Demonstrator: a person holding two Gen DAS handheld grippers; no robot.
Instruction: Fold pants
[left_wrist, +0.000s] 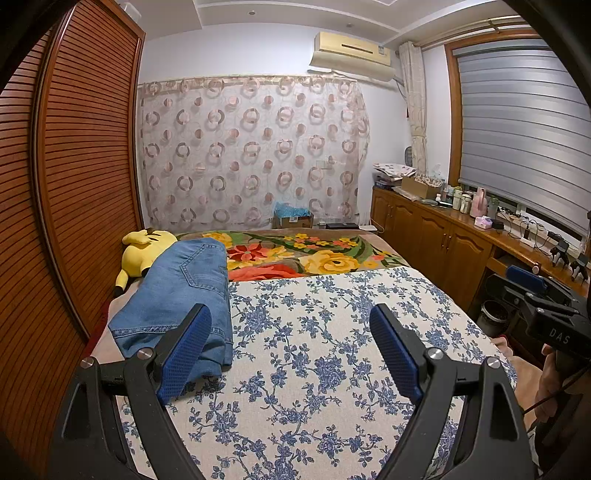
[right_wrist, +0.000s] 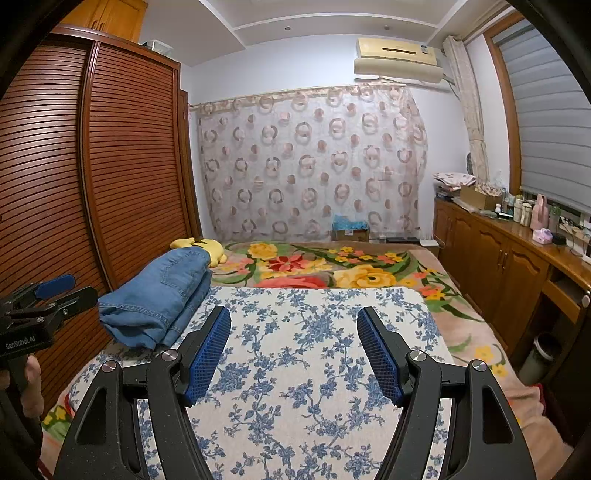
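Note:
Folded blue jeans (left_wrist: 181, 295) lie in a stack at the left edge of the bed, partly on the blue-flowered white cloth (left_wrist: 314, 350). They also show in the right wrist view (right_wrist: 159, 299). My left gripper (left_wrist: 290, 314) is open and empty above the cloth, its left finger beside the jeans' near end. My right gripper (right_wrist: 293, 317) is open and empty over the cloth, to the right of the jeans. The right gripper also shows at the right edge of the left wrist view (left_wrist: 546, 295), and the left gripper shows in the right wrist view (right_wrist: 48, 295).
A yellow plush toy (left_wrist: 147, 247) lies behind the jeans on a bright floral blanket (left_wrist: 314, 254). A slatted wooden wardrobe (left_wrist: 66, 184) stands close along the bed's left side. A wooden cabinet (left_wrist: 443, 236) with bottles runs along the right under the window.

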